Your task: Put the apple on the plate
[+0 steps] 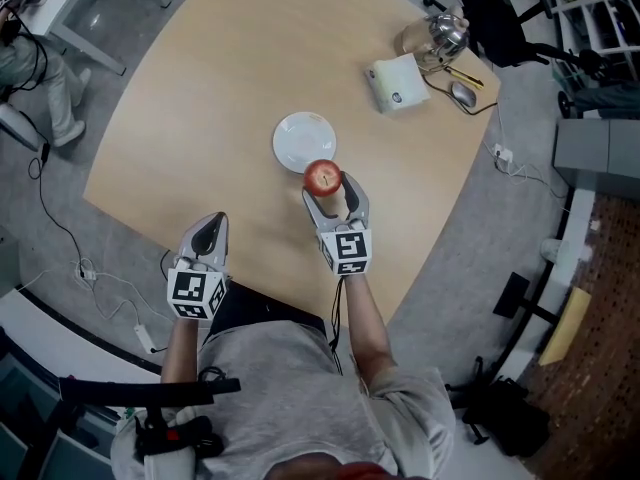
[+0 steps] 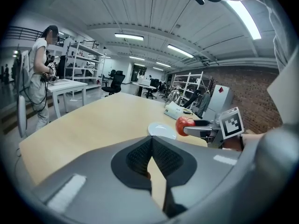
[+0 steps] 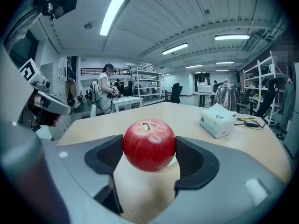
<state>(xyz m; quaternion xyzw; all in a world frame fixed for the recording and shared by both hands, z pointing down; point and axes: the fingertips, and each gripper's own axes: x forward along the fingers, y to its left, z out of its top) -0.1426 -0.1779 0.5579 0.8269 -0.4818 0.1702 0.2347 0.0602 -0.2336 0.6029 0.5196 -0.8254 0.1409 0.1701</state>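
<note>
Head view: one apple (image 1: 322,177) clamped, one plate (image 1: 298,136).

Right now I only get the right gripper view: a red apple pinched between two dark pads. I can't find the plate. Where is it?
Observer: The head view shows the white plate on the table just beyond the apple. The right gripper holds the apple at the plate's near rim.
Operator: Is anything on the plate?
Observer: No, nothing lies on it.
Operator: And the other gripper?
Observer: The left gripper is by the table's near edge, apart from the plate. Its own view shows its jaws together with nothing between them.
</note>
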